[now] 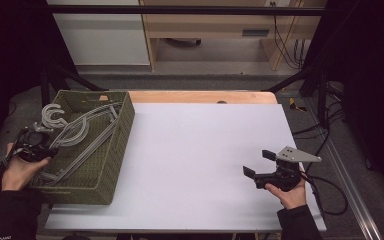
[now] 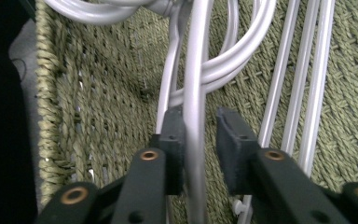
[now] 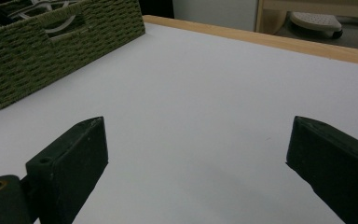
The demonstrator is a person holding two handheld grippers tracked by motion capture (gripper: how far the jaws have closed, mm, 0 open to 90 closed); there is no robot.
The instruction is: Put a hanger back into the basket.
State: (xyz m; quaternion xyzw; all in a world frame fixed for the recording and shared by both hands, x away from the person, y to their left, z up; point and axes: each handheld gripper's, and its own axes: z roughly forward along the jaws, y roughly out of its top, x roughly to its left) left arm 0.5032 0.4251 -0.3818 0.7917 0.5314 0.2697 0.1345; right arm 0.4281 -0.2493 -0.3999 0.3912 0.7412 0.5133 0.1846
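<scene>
My left gripper straddles one grey hanger in the basket, released; closing now risks dragging tangled neighbours. Right gripper gapes.

In the left gripper view, the grey hangers ran off the top and bottom edges, so their full shape could not be told. Whether the left tongs pressed the hanger rod between them was unclear. In the right gripper view, the woven basket was cut off at the left edge.
</scene>
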